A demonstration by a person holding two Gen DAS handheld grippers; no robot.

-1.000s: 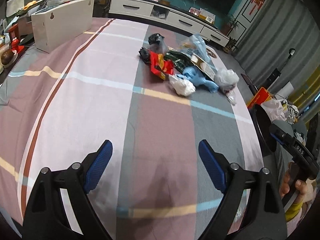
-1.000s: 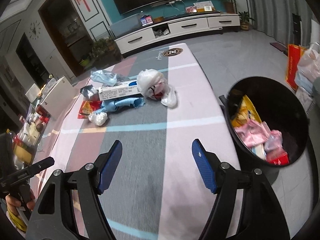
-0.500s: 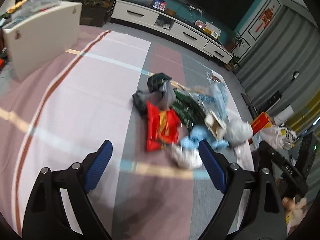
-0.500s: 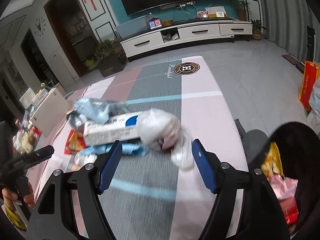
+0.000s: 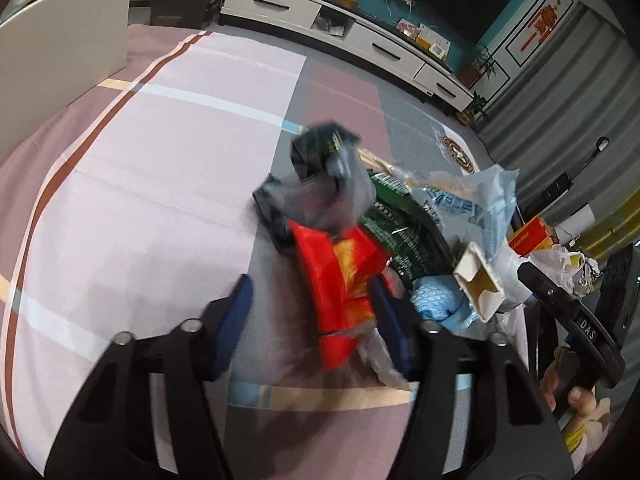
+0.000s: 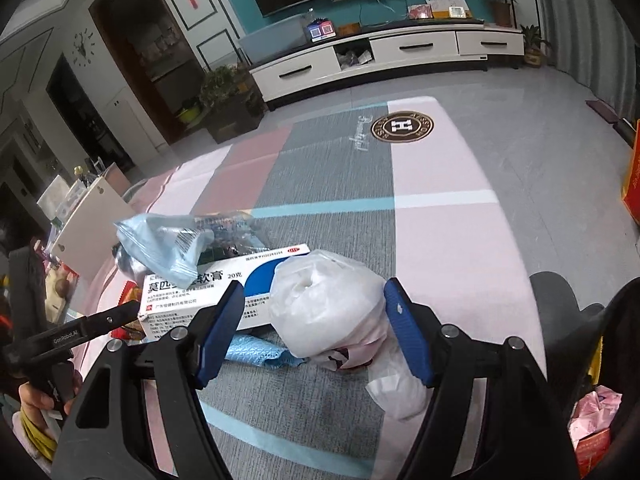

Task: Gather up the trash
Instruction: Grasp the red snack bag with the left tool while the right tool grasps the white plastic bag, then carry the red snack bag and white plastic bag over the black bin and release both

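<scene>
A heap of trash lies on the striped tablecloth. In the left wrist view my left gripper (image 5: 316, 320) is open around the near end of a red snack wrapper (image 5: 340, 272); a grey-black plastic bag (image 5: 320, 184), a green wrapper (image 5: 404, 228) and a pale blue bag (image 5: 472, 204) lie beyond it. In the right wrist view my right gripper (image 6: 316, 328) is open around a white plastic bag (image 6: 328, 304). A white and blue medicine box (image 6: 224, 292) lies behind the bag, with a blue cloth (image 6: 260, 354) beside it.
A black trash bin (image 6: 612, 360) with pink wrappers inside stands off the table's right edge. A white box (image 5: 64, 60) stands at the table's far left. The other hand-held gripper shows at the edge of each view. A TV cabinet (image 6: 384, 52) lines the back wall.
Both grippers have moved forward to the trash heap. The left now straddles the red wrapper, the right the white bag. The left jaws have narrowed a little.
</scene>
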